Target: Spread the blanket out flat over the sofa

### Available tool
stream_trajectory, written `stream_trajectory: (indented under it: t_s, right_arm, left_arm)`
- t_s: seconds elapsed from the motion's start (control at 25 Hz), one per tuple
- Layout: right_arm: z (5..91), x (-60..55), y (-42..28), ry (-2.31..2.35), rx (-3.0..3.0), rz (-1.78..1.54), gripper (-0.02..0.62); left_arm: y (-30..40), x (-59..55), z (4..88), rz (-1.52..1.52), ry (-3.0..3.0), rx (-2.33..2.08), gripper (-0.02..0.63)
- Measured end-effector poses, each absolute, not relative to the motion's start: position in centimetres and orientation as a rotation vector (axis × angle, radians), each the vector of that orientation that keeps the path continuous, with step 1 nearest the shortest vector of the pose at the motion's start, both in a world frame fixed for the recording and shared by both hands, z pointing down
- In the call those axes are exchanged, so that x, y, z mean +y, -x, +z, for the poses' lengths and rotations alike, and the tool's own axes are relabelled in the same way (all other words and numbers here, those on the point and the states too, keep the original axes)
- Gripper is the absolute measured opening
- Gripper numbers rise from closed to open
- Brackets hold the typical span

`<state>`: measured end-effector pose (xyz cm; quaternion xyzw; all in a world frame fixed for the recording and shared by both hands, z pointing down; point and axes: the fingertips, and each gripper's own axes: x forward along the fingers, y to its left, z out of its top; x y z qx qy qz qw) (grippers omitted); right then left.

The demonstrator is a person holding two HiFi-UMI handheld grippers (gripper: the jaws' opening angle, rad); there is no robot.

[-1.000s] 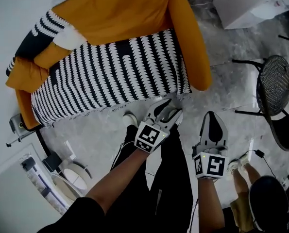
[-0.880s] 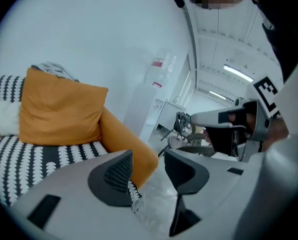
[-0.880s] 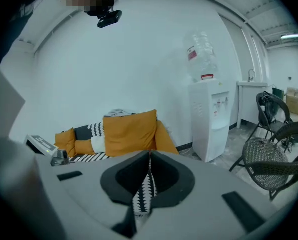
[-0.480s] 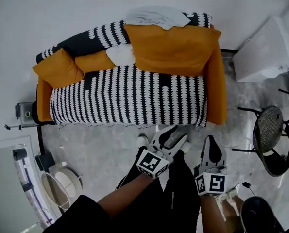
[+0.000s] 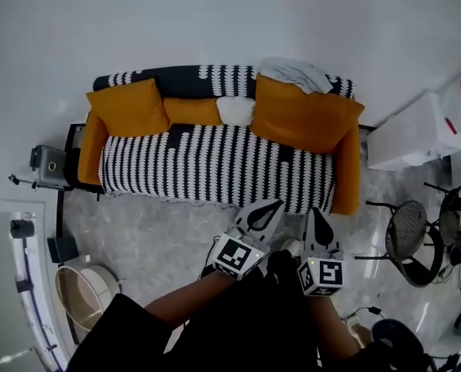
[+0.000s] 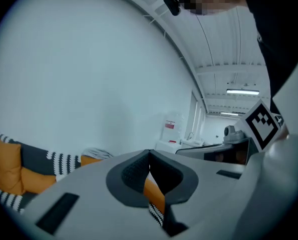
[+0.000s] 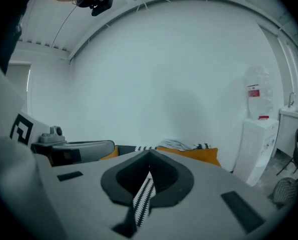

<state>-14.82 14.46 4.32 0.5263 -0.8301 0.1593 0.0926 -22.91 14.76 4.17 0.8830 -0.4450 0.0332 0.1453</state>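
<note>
Two grippers, both clear of the cloth. Left gripper (image 5: 275, 204): jaws have just been closing, now tip to tip with nothing between them. Right gripper (image 5: 314, 211): also pinched together, empty. Both are held short of the sofa's front edge.

The black-and-white striped woven blanket (image 5: 215, 165) lies at their 12 o'clock on the orange fabric sofa (image 5: 347, 178). It covers the seat with the front hem hanging down, and another run lies along the top of the backrest. Two square orange cushions (image 5: 129, 107) sit on it. A crumpled grey cloth (image 5: 296, 73) lies on the backrest at 1 o'clock.

Handling, my read: light, limp, not fragile. It will sag and bunch wherever it isn't held, and will likely slide on the upholstery. Take the hem at two well-apart points near the front corners, pinch deep so the weave can't slip out, and pull evenly.

Views: only the head view gives the whole lay of the blanket and shows both grippers apart from it. Only the gripper views show the pads meeting; a sliver of stripe shows past them, behind and not pinched. The right gripper view shows the sofa low and side-on, with a white water dispenser (image 7: 256, 134) at its 3 o'clock.
</note>
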Motion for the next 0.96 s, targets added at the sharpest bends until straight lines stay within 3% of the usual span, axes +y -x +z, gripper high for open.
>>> stream_trajectory:
  t_s: [0.4, 0.96]
  right_arm:
    - [-3.6, 15.3, 27.4, -1.437, -2.606, 0.259, 0.035]
    - [-5.8, 16.2, 28.6, -1.586, -2.552, 0.100, 0.035]
  left_arm:
    - [33.5, 15.4, -3.8, -0.023, -2.512, -1.453, 0.015]
    - [34.1, 15.4, -4.8, -0.032, -2.632, -1.315, 0.015]
